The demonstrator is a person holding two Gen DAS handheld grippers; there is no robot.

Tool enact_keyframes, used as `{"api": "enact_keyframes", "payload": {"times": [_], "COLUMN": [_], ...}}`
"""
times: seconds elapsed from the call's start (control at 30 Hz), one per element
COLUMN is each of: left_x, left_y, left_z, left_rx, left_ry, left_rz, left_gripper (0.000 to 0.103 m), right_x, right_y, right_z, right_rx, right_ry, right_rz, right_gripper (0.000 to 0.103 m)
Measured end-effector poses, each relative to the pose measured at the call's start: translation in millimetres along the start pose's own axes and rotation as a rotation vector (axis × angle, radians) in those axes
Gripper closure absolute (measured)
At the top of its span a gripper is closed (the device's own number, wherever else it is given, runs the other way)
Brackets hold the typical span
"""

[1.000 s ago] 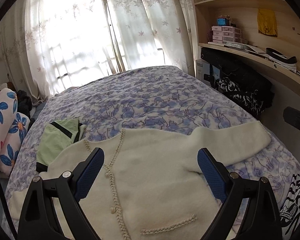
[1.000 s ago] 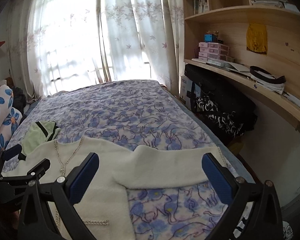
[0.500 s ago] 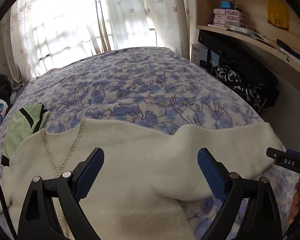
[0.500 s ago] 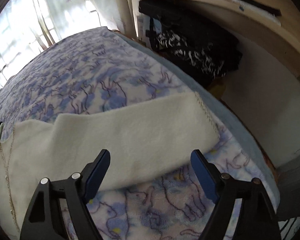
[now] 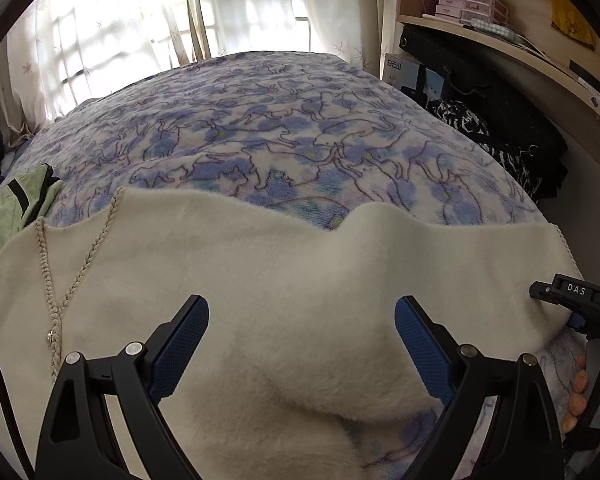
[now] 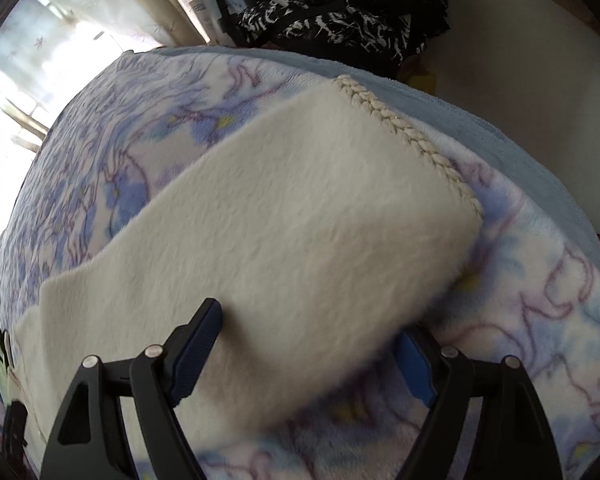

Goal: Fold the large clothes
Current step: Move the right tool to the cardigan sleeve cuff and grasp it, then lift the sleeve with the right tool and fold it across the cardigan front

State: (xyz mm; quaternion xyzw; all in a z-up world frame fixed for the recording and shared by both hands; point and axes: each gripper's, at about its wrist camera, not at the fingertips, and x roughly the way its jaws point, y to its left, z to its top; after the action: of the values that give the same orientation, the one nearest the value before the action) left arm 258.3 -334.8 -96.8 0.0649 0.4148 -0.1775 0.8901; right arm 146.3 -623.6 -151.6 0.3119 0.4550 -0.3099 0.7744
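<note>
A cream fluffy cardigan (image 5: 260, 272) lies flat on the bed, its braided neckline (image 5: 88, 256) at the left. My left gripper (image 5: 302, 312) hovers open just above the cloth near the right shoulder, with nothing pinched. The right sleeve (image 6: 300, 208) stretches toward the bed's edge and ends in a braided cuff (image 6: 400, 124). My right gripper (image 6: 308, 326) straddles this sleeve, jaws closing: one finger rests on top, the other sits half hidden under the sleeve's near edge. In the left wrist view the right gripper (image 5: 572, 304) shows at the cuff, held by a hand (image 5: 580, 392).
A blue cat-print blanket (image 5: 280, 120) covers the bed. A folded green garment (image 5: 20, 204) lies at the left by the collar. Black bags (image 6: 320, 12) and wooden shelves (image 5: 500, 52) stand right of the bed. Curtains (image 5: 140, 20) hang behind.
Both grippers dropped closer to the cardigan. The right one swung down onto the sleeve near the cuff and its jaws narrowed around it. The left stayed wide.
</note>
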Motion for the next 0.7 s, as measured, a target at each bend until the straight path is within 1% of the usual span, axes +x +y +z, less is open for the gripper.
{"api": "enact_keyframes", "payload": {"times": [0.03,0.07,0.1,0.13,0.23,0.3,0.4,0.53,0.7], "left_x": [0,-1,-1,-2,-9,-18,-33,-49,-69], "left_y": [2,5,8,12,24,30,40,57,79], "left_z": [1,1,1,2,2,1,0,-2,-4], "left_rx": [-0.005,-0.011,-0.019,-0.030,-0.059,-0.058,-0.056,-0.082,-0.116], "left_ry": [0.000,0.004,0.012,0.021,0.015,-0.011,-0.043,-0.057,-0.075], "left_rz": [-0.002,-0.008,-0.017,-0.026,-0.039,-0.023,-0.008,-0.011,-0.011], "left_gripper": [0.018,0.023,0.034,0.040,0.042,0.042,0.042,0.042,0.042], "right_x": [-1,-3,-7,-13,-41,-62,-92,-127,-156], "right_y": [3,8,12,16,33,48,70,100,133], "right_z": [2,3,4,4,-2,-10,-24,-46,-75], "right_rx": [-0.017,-0.039,-0.060,-0.081,-0.177,-0.249,-0.338,-0.444,-0.543], "right_ry": [-0.017,-0.034,-0.056,-0.079,-0.192,-0.265,-0.344,-0.422,-0.464], "right_rz": [-0.011,-0.016,-0.018,-0.006,-0.018,-0.015,0.013,0.058,0.127], "right_gripper": [0.048,0.057,0.074,0.082,0.083,0.083,0.084,0.084,0.086]}}
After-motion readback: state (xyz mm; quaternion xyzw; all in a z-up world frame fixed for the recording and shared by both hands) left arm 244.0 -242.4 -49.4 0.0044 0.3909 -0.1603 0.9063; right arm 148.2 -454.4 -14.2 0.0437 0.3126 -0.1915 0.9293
